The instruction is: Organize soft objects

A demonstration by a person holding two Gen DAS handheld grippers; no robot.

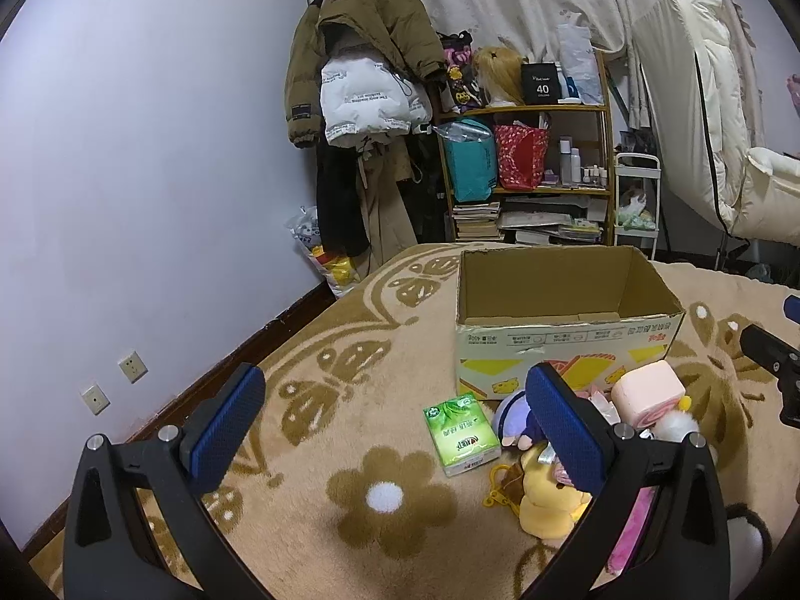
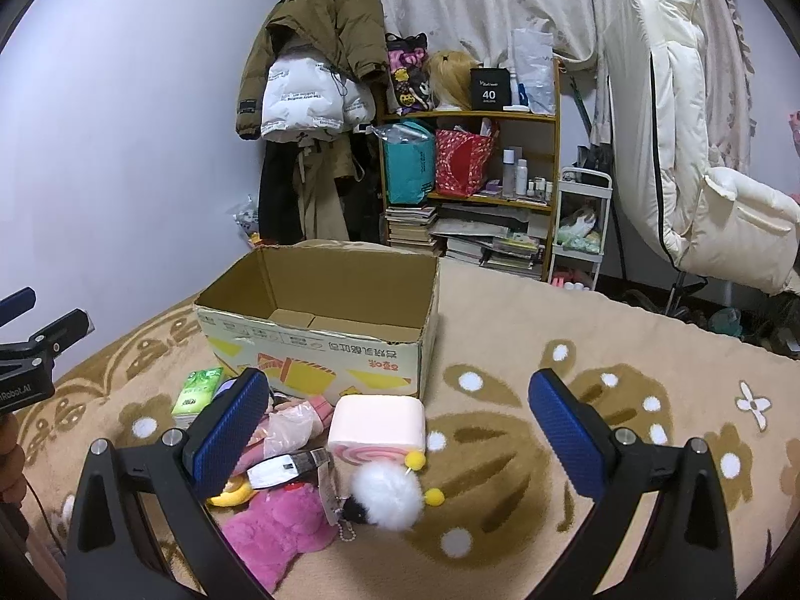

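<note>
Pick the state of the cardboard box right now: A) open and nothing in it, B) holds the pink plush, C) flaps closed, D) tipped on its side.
A: the cardboard box stands upright with its top open and only its bare bottom flaps show inside, while the pink plush and the other soft items lie on the blanket in front of it.

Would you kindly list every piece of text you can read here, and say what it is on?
"40": black box on the wooden shelf.
"Robot.AI", start cut off: left gripper's black body.
Cardboard box: upside-down red characters, unreadable.
Green tissue pack, white puffer jacket: print too small.
</note>
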